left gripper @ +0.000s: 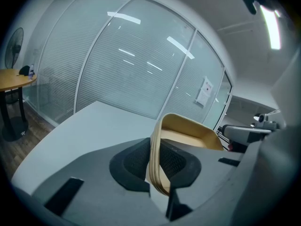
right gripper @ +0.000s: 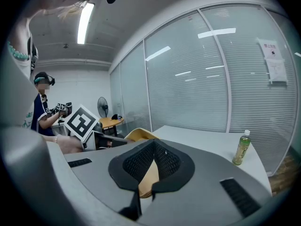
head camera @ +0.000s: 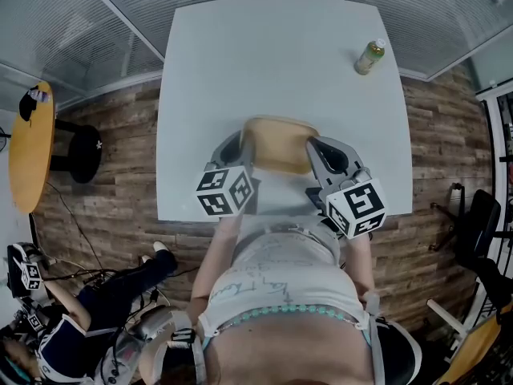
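Left gripper clamped on the tray's left rim, right gripper clamped on the right rim. Opposite sides, likely for a level, balanced hold. Tray is between them at the table's near edge. Bottle far right, well apart; label unreadable.

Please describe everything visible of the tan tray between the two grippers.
The tan tray is a shallow, rounded-rectangular dish with a thin raised rim, plain and matt, perhaps wood or pressed fibre. It looks empty and lies level over the near part of the white table; contact with it cannot be told. The left gripper is shut on its left rim, the right gripper on its right rim.
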